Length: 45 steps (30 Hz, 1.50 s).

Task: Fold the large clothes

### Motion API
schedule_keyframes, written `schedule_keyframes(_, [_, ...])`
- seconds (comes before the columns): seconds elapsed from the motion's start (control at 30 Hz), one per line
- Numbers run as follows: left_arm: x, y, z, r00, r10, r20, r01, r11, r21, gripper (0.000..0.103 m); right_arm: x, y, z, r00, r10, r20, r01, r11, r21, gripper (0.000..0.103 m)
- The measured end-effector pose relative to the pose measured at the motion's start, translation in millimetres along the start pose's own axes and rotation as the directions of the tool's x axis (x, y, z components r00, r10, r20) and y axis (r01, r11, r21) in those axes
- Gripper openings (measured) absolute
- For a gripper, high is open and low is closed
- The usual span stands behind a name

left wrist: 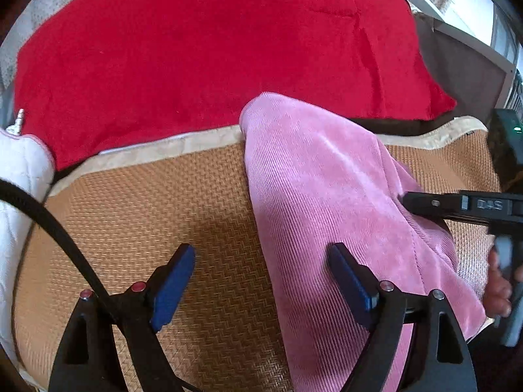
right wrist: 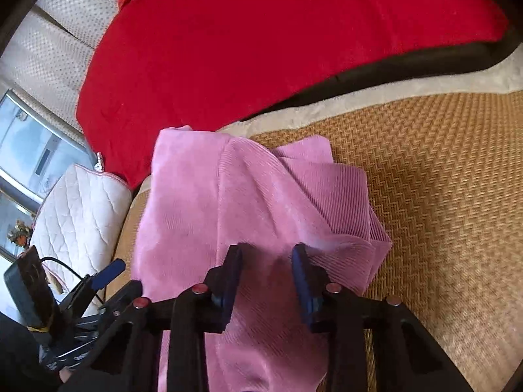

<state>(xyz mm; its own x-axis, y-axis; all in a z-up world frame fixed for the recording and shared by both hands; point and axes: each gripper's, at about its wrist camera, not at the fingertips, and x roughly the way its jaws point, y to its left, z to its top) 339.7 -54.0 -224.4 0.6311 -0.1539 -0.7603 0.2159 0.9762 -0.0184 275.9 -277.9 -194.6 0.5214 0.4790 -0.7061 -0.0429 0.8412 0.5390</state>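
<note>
Garment: pink ribbed garment (left wrist: 327, 196), partly folded, lying in layers on the woven mat (left wrist: 163, 212); centre to lower right of the left wrist view, centre of the right wrist view.
Folds: upper layers overlap toward the right in the right wrist view, corners not aligned; judged mid-fold, not finished.
Left claw (left wrist: 261, 281): fingers wide apart, holding nothing; one pad over bare mat, the other over the garment's left edge, seemingly placed to take that edge.
Right claw (right wrist: 266, 277): fingers partly apart with pink cloth between them; a firm grip cannot be told. In the left wrist view it reaches in from the right edge of the frame, onto the garment's right side.
Red blanket (left wrist: 212, 49): fills the upper frame, beyond the mat's pale border.
White quilted cushion (right wrist: 78, 215): left of frame, beside the mat.
Black cable (left wrist: 49, 222): crosses lower left.
</note>
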Motion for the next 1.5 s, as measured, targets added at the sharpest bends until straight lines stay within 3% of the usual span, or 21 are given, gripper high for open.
schedule_keyframes(0.1, [-24.4, -3.4, -5.2, 0.998, 0.041, 0.038, -0.041, 0.999, -0.004, 0.085, -29.1, 9.0, -6.1, 0.999, -0.028, 0.022, 0.029, 0.999, -0.029, 0.038])
schedule_keyframes(0.17, [-45.3, -6.7, -7.6, 0.992, 0.080, 0.100, -0.079, 0.997, -0.008, 0.085, -54.3, 22.3, -19.0, 0.995, -0.080, 0.056, 0.085, 0.993, -0.085, 0.057])
schedule_keyframes(0.2, [-57.6, -8.6, -9.2, 0.987, 0.097, 0.129, -0.096, 0.995, -0.012, 0.085, -68.6, 24.7, -24.1, 0.992, -0.098, 0.082, 0.106, 0.988, -0.108, 0.072])
schedule_keyframes(0.37, [-121.1, -17.6, -22.8, 0.953, 0.190, 0.234, -0.188, 0.982, -0.033, 0.085, -121.8, 40.1, -57.1, 0.973, -0.142, 0.181, 0.173, 0.970, -0.171, 0.072])
schedule_keyframes(0.53, [-175.4, -23.2, -31.4, 0.923, 0.232, 0.305, -0.231, 0.972, -0.041, 0.086, -165.6, 64.0, -78.6, 0.954, -0.174, 0.243, 0.223, 0.956, -0.191, 0.072])
schedule_keyframes(0.63, [-203.1, -26.9, -36.0, 0.878, 0.304, 0.369, -0.304, 0.951, -0.058, 0.097, -184.9, 78.7, -88.4, 0.948, -0.173, 0.267, 0.231, 0.951, -0.204, 0.072])
schedule_keyframes(0.73, [-230.7, -32.1, -42.4, 0.847, 0.327, 0.419, -0.336, 0.940, -0.055, 0.097, -208.0, 88.4, -103.5, 0.940, -0.164, 0.298, 0.232, 0.949, -0.211, 0.072])
schedule_keyframes(0.9, [-267.1, -37.2, -50.0, 0.820, 0.347, 0.455, -0.352, 0.933, -0.076, 0.097, -231.9, 108.6, -120.1, 0.931, -0.172, 0.322, 0.254, 0.938, -0.234, 0.072])
schedule_keyframes(1.3, [-331.4, -38.2, -69.8, 0.763, 0.398, 0.509, -0.381, 0.914, -0.143, 0.097, -286.9, 154.7, -155.0, 0.877, -0.202, 0.437, 0.344, 0.898, -0.274, 0.072])
schedule_keyframes(1.5, [-357.3, -42.7, -78.4, 0.739, 0.411, 0.534, -0.392, 0.907, -0.156, 0.098, -307.7, 167.6, -169.7, 0.872, -0.189, 0.451, 0.341, 0.896, -0.284, 0.072])
